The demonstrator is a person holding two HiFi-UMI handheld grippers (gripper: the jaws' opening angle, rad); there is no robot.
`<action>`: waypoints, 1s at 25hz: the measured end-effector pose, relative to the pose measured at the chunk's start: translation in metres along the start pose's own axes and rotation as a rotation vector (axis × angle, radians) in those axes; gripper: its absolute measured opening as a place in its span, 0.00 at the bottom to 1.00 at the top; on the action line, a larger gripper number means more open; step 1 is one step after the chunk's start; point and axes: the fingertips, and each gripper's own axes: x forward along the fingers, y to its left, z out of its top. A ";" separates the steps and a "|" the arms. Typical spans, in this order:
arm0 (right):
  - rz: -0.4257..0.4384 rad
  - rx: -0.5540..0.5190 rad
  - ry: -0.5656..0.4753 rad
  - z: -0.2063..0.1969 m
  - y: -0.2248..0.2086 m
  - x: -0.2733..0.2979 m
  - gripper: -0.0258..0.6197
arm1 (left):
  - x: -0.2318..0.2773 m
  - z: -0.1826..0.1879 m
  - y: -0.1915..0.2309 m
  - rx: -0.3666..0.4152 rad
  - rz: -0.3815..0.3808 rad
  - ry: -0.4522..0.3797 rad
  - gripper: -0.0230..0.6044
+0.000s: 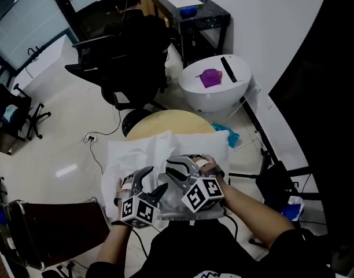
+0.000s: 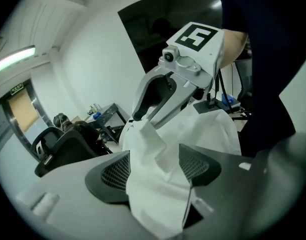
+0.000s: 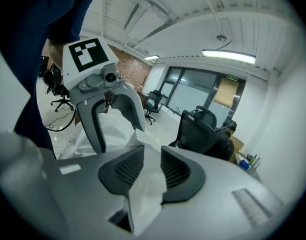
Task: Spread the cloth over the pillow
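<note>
A white cloth (image 1: 141,155) lies rumpled over a white pillow (image 1: 203,142) on a round wooden table (image 1: 165,120); where the cloth ends and the pillow begins is hard to tell. Both grippers are at the near edge, close together. My left gripper (image 1: 149,182) has its jaws wide apart, and a fold of cloth (image 2: 153,184) hangs loosely between the pads (image 2: 115,171). My right gripper (image 1: 172,169) is shut on another fold of the cloth (image 3: 145,194), with its pads (image 3: 175,169) pressing on it. In the left gripper view the right gripper (image 2: 139,118) stands just ahead.
A black office chair (image 1: 125,62) stands behind the table. A white round stand (image 1: 214,83) carries a purple thing (image 1: 210,77). A black desk (image 1: 191,13) is at the back. A dark chair (image 1: 55,230) stands at my lower left. A cable (image 1: 93,141) lies on the floor.
</note>
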 end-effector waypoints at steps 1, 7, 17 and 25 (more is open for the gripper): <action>0.008 -0.004 -0.003 0.003 0.002 0.003 0.22 | 0.001 -0.004 0.002 0.001 -0.003 0.011 0.51; 0.036 -0.024 -0.009 0.014 0.013 0.015 0.22 | 0.011 -0.021 0.012 -0.100 -0.072 0.010 0.51; 0.011 0.131 0.010 -0.002 -0.006 0.015 0.22 | 0.004 -0.043 0.036 -0.392 -0.025 -0.096 0.04; 0.056 0.395 0.022 -0.039 -0.029 0.035 0.22 | -0.004 -0.049 0.028 -0.391 -0.047 -0.124 0.04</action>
